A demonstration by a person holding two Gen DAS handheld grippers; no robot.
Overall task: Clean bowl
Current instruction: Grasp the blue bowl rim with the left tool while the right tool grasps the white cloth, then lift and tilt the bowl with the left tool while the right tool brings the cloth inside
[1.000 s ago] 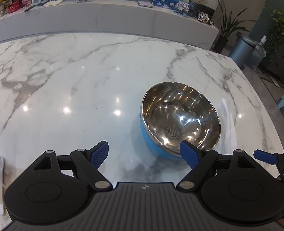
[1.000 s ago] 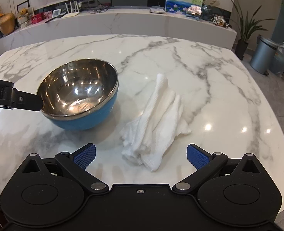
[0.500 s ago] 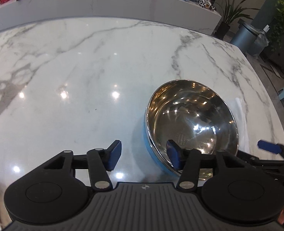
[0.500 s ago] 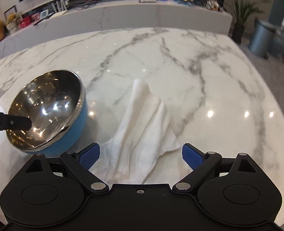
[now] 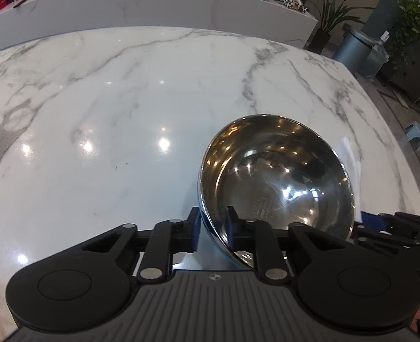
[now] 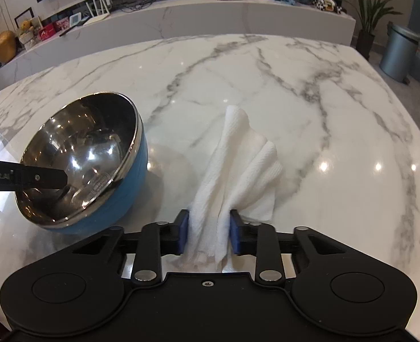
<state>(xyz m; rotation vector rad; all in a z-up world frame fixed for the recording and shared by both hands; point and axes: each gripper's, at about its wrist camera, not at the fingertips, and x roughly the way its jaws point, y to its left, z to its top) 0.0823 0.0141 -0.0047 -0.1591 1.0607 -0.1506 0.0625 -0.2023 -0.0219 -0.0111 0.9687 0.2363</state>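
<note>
Bowl rim pinched by left gripper fingers; right gripper fingers pinch cloth edge beside it.

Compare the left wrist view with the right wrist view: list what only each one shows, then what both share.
Only the left wrist view shows the left tool clamped on the bowl rim, one finger inside, one outside. Only the right wrist view shows the right tool pinching the towel, and the bowl's blue outside tilted on the table. Both share the bowl, the table and the far counter.
</note>
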